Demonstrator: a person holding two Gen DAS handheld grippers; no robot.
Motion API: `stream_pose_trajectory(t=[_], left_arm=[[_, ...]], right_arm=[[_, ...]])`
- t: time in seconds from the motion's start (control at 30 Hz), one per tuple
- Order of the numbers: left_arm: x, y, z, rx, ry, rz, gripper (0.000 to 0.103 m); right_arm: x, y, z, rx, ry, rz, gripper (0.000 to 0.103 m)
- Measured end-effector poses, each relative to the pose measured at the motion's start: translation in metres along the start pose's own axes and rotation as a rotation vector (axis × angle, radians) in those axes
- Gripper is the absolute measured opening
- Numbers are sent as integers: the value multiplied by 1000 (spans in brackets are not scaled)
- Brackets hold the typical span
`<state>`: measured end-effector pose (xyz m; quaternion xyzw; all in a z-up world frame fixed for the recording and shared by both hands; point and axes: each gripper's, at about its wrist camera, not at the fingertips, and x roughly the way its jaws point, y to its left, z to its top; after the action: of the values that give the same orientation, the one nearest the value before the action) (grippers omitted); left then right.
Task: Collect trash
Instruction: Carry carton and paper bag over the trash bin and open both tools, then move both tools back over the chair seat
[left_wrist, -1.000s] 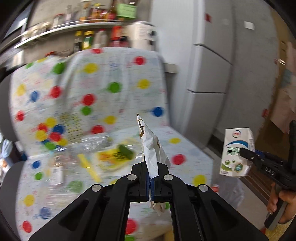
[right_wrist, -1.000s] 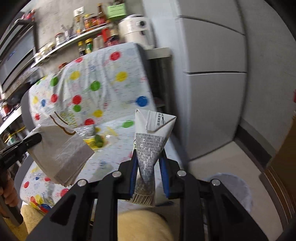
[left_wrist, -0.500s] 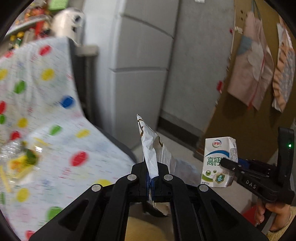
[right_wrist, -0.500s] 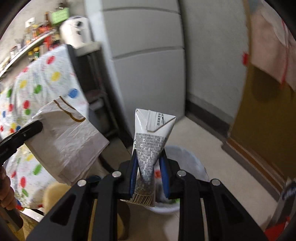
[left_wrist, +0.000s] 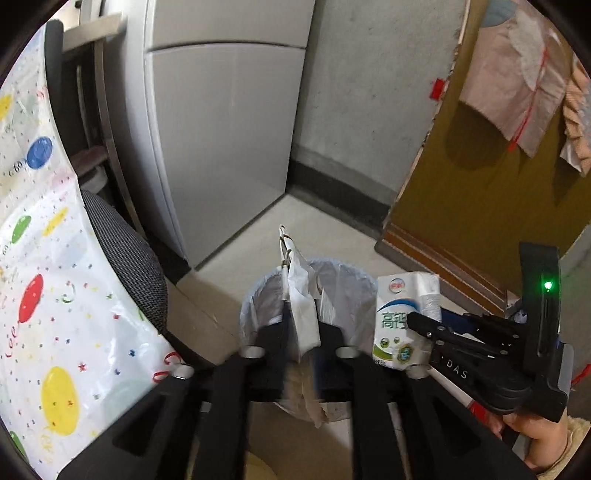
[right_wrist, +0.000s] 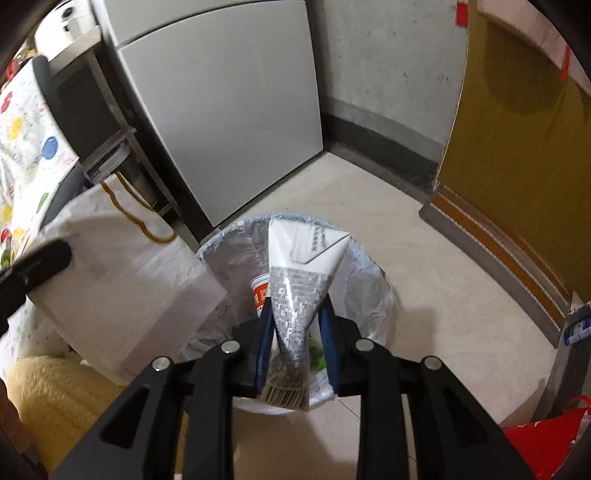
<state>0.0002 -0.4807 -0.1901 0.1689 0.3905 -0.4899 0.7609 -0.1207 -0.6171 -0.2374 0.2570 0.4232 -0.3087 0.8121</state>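
Both tools hang over the lined trash bin (right_wrist: 221, 254) so their loads fall in: the right tool (right_wrist: 295, 332) is spreading around the milk carton (right_wrist: 301, 280), the left tool (left_wrist: 301, 328) spreading around the paper bag (left_wrist: 299, 295). Beyond stands the fridge (right_wrist: 221, 110).

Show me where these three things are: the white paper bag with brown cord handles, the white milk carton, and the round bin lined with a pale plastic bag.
White paper bag (right_wrist: 122, 280), right wrist view: its broad flat side.
White milk carton (right_wrist: 299, 291), right wrist view: its printed side panel.
Lined round bin (right_wrist: 373, 291), right wrist view: the liner at its right rim.
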Motion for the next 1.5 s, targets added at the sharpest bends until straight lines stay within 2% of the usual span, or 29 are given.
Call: stream_pose_trajectory(t=[0.03,0.07,0.23,0.33,0.6,0.7,0.9,1.07,1.13,1.2,1.43,1.5], left_arm=[[1,1,0,-5,-3,3,47],[0,3,1,-9,-10,3,56],[-10,14,-1,-35,-23,4,57],[-28,28,-1,-60,-48,18,57],[-101,64,-17,-93,-135,123,57],[-128,81,-28,-118,-156,186,58],[-185,126,-60,-209,-191,263,58],[-229,171,-95,-313,-196,357,59],[-244,187,-107,-354,-191,392,59],[-260,207,-125,-404,-191,430,59],[-302,260,-173,-541,-190,561,59],[-312,275,-182,-565,-180,611,59]], right_arm=[[0,0,1,1,0,1,45],[-1,0,1,1,-6,3,48],[-13,1,0,8,-28,2,48],[-36,2,1,13,-73,9,48],[-104,40,8,-36,-213,66,48],[-132,69,9,-81,-278,115,48],[-165,140,5,-214,-317,261,48],[-167,211,-8,-372,-278,385,47],[-167,232,-15,-422,-264,426,40],[-166,258,-21,-467,-249,466,39],[-154,338,-42,-602,-162,515,39],[-153,358,-47,-660,-167,490,39]])
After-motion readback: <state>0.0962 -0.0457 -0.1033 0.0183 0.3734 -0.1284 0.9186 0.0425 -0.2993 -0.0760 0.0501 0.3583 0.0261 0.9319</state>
